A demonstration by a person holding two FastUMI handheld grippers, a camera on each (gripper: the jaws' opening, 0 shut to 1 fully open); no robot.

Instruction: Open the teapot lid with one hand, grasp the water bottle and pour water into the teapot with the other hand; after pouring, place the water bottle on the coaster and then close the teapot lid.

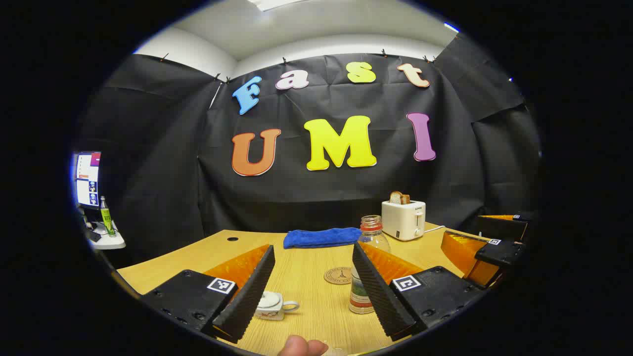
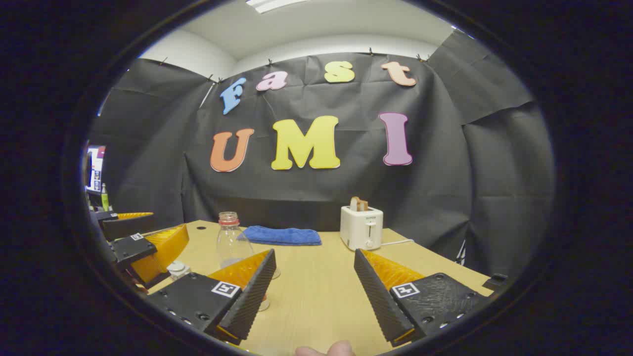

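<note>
A small white teapot (image 1: 271, 305) with its lid on stands on the wooden table (image 1: 306, 267), seen low between the fingers of my open left gripper (image 1: 314, 296). The clear water bottle (image 1: 370, 247), uncapped with a red neck ring, stands upright, partly behind that gripper's right finger. A round brown coaster (image 1: 341, 275) lies just left of the bottle. My right gripper (image 2: 316, 296) is open over bare table; the bottle (image 2: 230, 242) stands behind its left finger. The teapot (image 2: 178, 269) peeks out beside the left gripper (image 2: 143, 237). The right gripper (image 1: 487, 240) hangs at the right.
A folded blue cloth (image 1: 321, 237) lies at the back of the table. A white toaster (image 1: 404, 219) with toast in it stands at the back right, its cord trailing right. A monitor (image 1: 88, 178) and a green bottle (image 1: 106, 216) are off to the left.
</note>
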